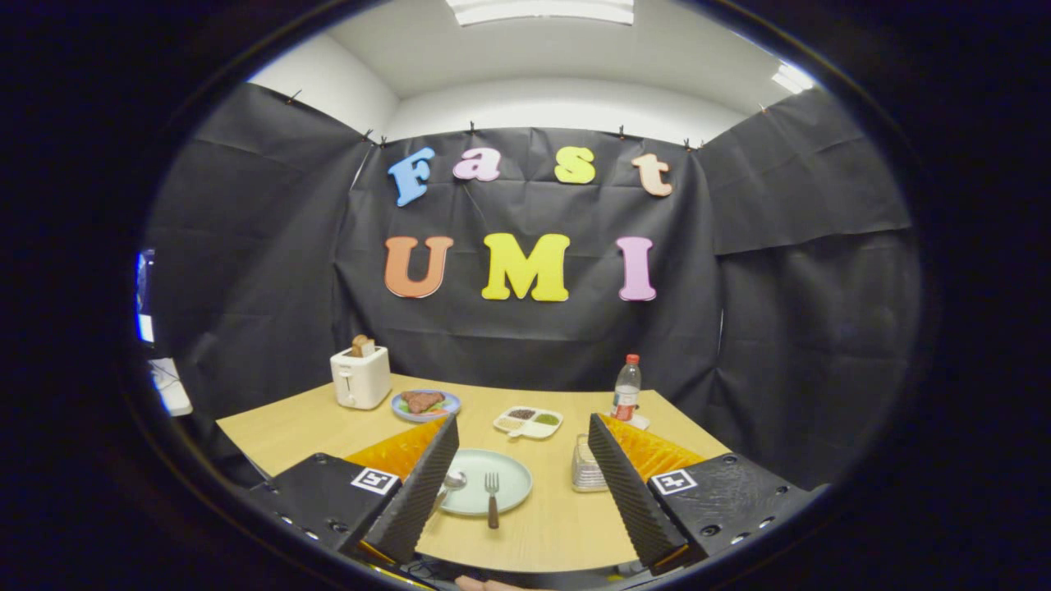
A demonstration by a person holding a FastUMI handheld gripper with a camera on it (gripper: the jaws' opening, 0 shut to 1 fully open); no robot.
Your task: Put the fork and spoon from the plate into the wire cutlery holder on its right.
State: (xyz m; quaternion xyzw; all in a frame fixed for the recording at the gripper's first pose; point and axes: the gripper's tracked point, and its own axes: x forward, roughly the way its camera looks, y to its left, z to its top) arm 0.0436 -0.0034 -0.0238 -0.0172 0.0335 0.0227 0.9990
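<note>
Wooden table (328, 427) carries all items. Jaws (520, 492) stand wide apart, holding nothing. Between them lies the plate (505, 472) with fork (492, 497) and spoon (452, 483); the spoon sits just beside the left jaw. The holder (585, 468) stands just beside the right jaw. No utensil is moved yet. Next move, by judgement: lower onto the fork handle and close.

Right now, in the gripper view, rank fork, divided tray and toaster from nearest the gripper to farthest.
The gripper is open.
1. Fork, on the plate between the fingers.
2. Divided tray, beyond the plate, mid-table.
3. Toaster, far left corner by the wall.
</note>
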